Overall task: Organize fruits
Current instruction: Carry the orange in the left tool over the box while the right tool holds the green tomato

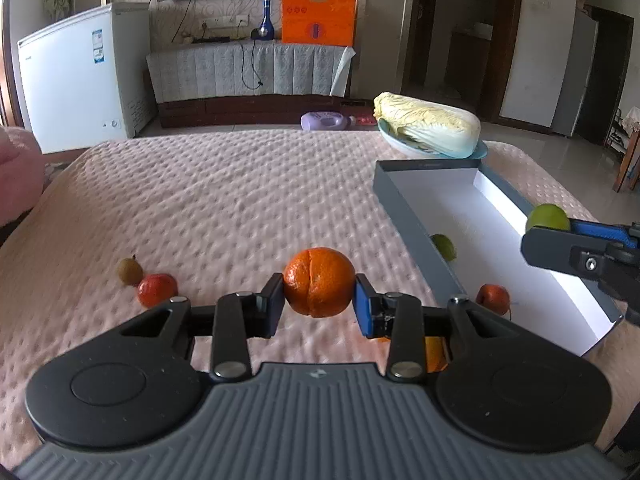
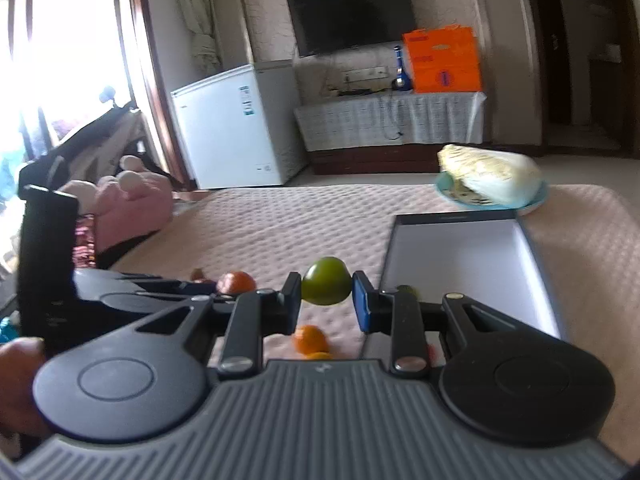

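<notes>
orange [image 1: 319, 281]: firm, round, light; rind split, so I grip across its middle, gently.
left claw [image 1: 319, 300]: closed on the orange, above the bed [image 1: 224, 208].
right claw [image 2: 327, 300]: closed on a green fruit [image 2: 326, 281], smooth, may slip; near the box [image 2: 464, 256].

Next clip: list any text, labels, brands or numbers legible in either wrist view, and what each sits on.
No text can be read in either view.
Orange box: red print along the top, too blurred.
Freezer: blue-and-white stickers, too small.
Left tool body: a small emblem, no letters.
Tray rim: faint marking, illegible.
</notes>
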`<state>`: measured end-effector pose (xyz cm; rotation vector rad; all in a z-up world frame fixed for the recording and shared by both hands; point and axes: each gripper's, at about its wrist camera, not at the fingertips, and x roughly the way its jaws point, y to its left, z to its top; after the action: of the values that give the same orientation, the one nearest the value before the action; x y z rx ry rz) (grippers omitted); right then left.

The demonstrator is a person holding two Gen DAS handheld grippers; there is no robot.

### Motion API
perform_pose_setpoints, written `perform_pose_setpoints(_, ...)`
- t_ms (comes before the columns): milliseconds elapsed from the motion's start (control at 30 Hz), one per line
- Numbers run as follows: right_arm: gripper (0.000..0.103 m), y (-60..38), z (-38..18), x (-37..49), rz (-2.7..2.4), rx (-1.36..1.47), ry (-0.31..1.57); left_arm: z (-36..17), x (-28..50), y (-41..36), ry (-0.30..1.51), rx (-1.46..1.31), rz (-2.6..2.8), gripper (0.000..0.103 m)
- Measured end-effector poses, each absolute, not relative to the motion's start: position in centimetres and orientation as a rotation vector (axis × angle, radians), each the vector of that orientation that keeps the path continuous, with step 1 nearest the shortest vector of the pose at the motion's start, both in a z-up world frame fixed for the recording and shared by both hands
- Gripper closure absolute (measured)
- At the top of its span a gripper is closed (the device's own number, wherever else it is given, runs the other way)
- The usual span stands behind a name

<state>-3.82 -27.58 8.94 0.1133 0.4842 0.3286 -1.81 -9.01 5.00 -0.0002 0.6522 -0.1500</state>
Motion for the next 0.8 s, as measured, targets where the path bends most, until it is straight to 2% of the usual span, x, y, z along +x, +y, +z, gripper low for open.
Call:
perform_pose_setpoints(400,0.073,-32.2,7.7,-4.2,0.163,0.176,0.531,6.3,-2.1,-13.3,0.626,-0.022,-0.215,0.061)
perform_pose_setpoints(800,0.073,-34.2,6.7,-3.9,0.092,0.259,0.595,7.0,1.7,-21.3,0.635,0.037,-0.307,0.061)
